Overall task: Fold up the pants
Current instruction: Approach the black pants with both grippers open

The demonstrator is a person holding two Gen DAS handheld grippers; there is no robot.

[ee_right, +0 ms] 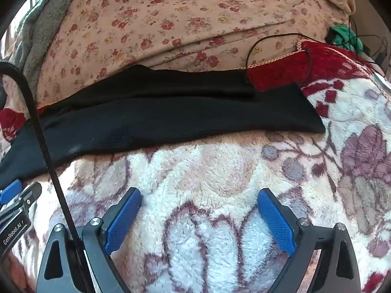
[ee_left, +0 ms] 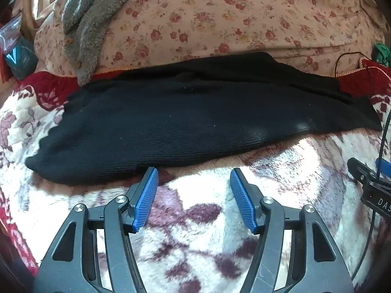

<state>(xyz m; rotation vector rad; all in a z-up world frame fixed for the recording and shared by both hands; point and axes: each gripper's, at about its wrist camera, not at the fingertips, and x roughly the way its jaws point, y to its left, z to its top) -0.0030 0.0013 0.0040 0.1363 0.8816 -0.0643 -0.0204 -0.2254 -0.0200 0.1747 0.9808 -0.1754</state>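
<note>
Black ribbed pants [ee_left: 195, 122] lie flat on a fleecy floral blanket [ee_left: 202, 219], long axis running left to right across the left wrist view, with the left gripper [ee_left: 194, 178] spread wide and empty just short of their near edge and a grey fleece garment [ee_left: 85, 24] on the flowered quilt [ee_left: 244, 12] behind. From the right wrist, the pants [ee_right: 171, 112] end in two overlapping legs pointing right, a thin black cable [ee_right: 268, 41] loops past them, and the right gripper [ee_right: 199, 197] hangs spread and empty over the blanket [ee_right: 220, 171], apart from the cloth.

Both the left gripper [ee_left: 193, 174] and the right gripper [ee_right: 199, 195] are built of black linkage arms pinned with silver screws, and ribbed blue pads [ee_left: 144, 200] are fitted inside the jaws. A black cable [ee_right: 46, 146] is seen left of the right jaws.
</note>
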